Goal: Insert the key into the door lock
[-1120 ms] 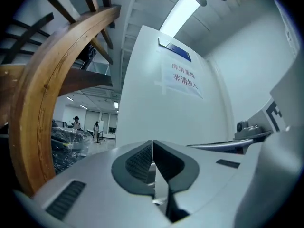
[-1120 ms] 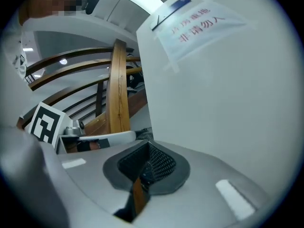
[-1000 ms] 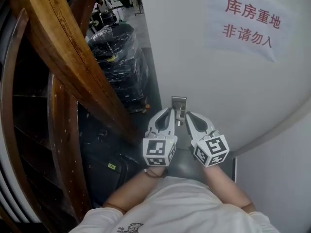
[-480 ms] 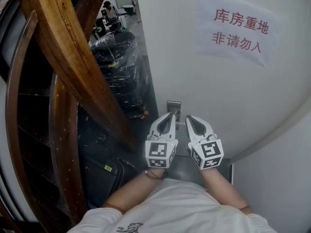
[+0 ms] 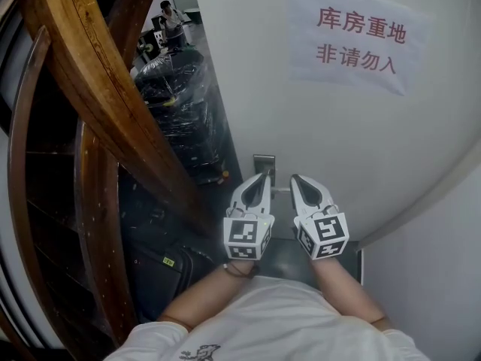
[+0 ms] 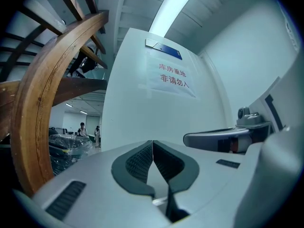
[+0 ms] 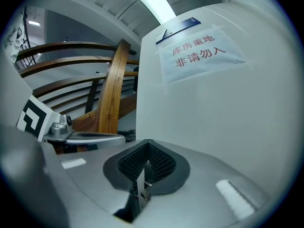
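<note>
Our left gripper and right gripper, the key in its jaws, sit just before the lock plate on the door, the notice above. The railing stands left, bundles behind it.

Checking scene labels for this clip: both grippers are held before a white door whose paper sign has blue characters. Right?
No: the characters on the paper sign are red, not blue, as the head view shows. The rest holds: left gripper and right gripper are held before the white door.
</note>
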Demonstrator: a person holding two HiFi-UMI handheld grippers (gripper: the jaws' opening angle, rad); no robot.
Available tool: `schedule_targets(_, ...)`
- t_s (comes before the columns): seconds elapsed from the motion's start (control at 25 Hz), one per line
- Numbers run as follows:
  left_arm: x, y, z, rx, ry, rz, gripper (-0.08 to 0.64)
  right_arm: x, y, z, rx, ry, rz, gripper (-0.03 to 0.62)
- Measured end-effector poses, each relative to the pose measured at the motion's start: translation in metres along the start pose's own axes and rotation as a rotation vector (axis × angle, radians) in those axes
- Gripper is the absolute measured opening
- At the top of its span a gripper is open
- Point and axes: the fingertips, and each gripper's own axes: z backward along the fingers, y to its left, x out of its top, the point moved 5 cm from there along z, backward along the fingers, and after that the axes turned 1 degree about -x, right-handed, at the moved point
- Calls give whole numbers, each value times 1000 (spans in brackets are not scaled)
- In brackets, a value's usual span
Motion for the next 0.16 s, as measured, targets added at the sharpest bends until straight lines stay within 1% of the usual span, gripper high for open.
schedule_targets(0.16, -1, -4, 1, -1, 4, -5, 6, 1, -7, 4, -9, -5, -5, 2)
